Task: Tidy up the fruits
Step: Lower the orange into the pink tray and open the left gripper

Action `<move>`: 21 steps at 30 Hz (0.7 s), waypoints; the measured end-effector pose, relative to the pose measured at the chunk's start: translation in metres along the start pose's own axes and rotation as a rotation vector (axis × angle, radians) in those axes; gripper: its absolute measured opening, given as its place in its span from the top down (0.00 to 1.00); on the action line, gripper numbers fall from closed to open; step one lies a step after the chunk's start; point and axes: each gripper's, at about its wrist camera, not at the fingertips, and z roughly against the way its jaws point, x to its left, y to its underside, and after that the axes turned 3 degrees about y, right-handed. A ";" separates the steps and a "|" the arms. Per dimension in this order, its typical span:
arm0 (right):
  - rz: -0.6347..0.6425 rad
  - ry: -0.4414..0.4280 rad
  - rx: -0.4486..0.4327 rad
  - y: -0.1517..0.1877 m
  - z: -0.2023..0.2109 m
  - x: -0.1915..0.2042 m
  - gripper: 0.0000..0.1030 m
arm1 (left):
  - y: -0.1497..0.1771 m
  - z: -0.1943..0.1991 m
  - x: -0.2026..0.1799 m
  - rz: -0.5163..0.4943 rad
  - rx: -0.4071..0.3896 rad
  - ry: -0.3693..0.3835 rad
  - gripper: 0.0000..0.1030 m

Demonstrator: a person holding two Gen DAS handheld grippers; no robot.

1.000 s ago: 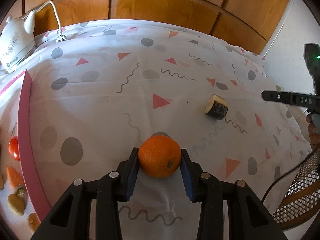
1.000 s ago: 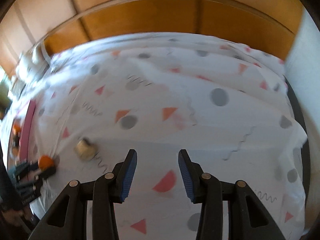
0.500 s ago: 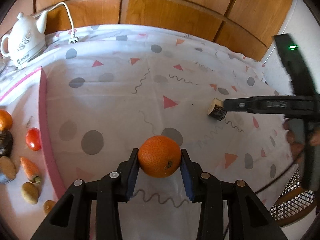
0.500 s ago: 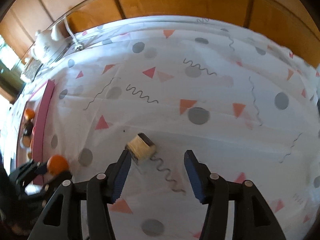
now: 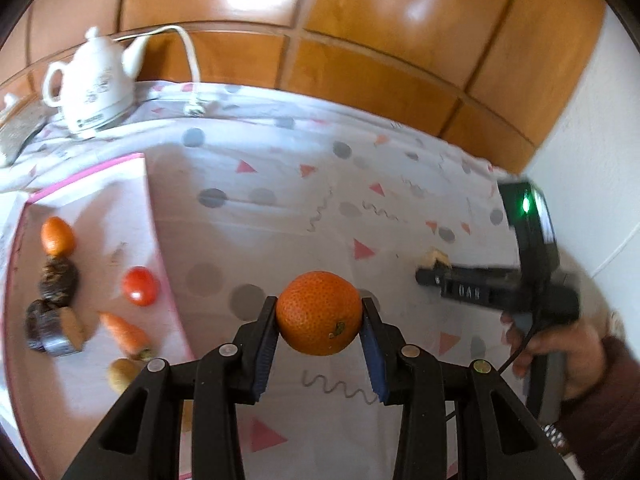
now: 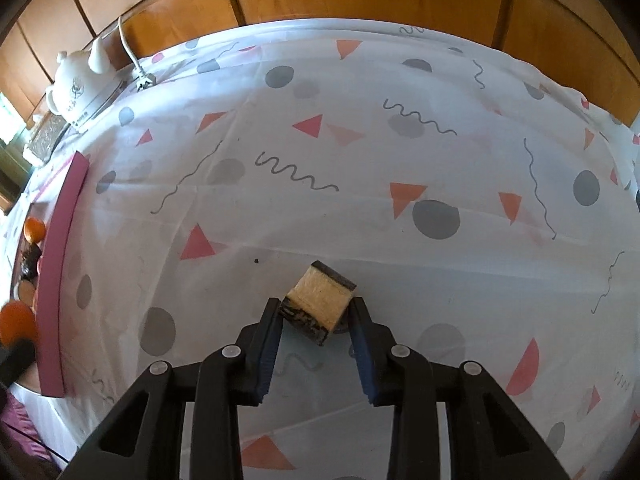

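Note:
My left gripper (image 5: 319, 314) is shut on an orange (image 5: 319, 313) and holds it above the patterned tablecloth, to the right of the pink-rimmed tray (image 5: 168, 268). My right gripper (image 6: 315, 314) is open, its blue pads on either side of a dark-skinned chunk with a pale cut face (image 6: 318, 303) that lies on the cloth. In the left wrist view that chunk (image 5: 433, 258) shows at the right gripper's tip (image 5: 434, 276). The held orange also shows at the left edge of the right wrist view (image 6: 15, 322).
The tray holds a small orange (image 5: 58, 235), a tomato (image 5: 139, 286), a carrot (image 5: 124, 332), dark tubers (image 5: 56, 280) and a potato (image 5: 122, 374). A white teapot (image 5: 93, 84) with a cord stands at the back left. Wood panelling runs behind the table.
My left gripper has lifted the orange and swung left, bringing the tray into view. My right gripper has come down over the chunk, which now sits between its pads.

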 end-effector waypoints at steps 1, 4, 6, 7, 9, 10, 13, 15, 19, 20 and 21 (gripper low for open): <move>0.008 0.005 -0.005 0.000 0.000 0.001 0.67 | -0.002 0.006 0.006 0.018 -0.013 -0.006 0.62; 0.029 0.019 -0.016 0.003 0.000 0.003 0.67 | -0.006 0.021 0.022 0.061 -0.046 -0.022 0.62; 0.027 0.020 -0.019 0.003 0.000 0.002 0.67 | -0.007 0.031 0.035 0.092 -0.069 -0.039 0.62; 0.029 0.023 -0.021 0.003 0.000 0.003 0.67 | -0.007 0.035 0.041 0.106 -0.076 -0.046 0.62; 0.040 0.033 -0.030 0.005 0.001 0.004 0.67 | -0.006 0.045 0.055 0.144 -0.090 -0.066 0.62; 0.044 0.035 -0.033 0.006 0.001 0.005 0.67 | -0.005 0.048 0.062 0.158 -0.096 -0.075 0.62; 0.053 0.040 -0.047 0.008 0.001 0.006 0.67 | 0.000 0.063 0.085 0.207 -0.119 -0.113 0.62; 0.059 0.044 -0.054 0.009 0.001 0.007 0.67 | 0.005 0.074 0.102 0.244 -0.133 -0.138 0.62; 0.068 0.052 -0.070 0.011 0.001 0.009 0.67 | 0.017 0.096 0.133 0.309 -0.160 -0.191 0.62; 0.069 0.053 -0.074 0.012 0.001 0.010 0.67 | 0.020 0.101 0.141 0.330 -0.165 -0.201 0.62; 0.071 0.054 -0.079 0.012 0.001 0.010 0.67 | 0.023 0.105 0.147 0.346 -0.169 -0.207 0.62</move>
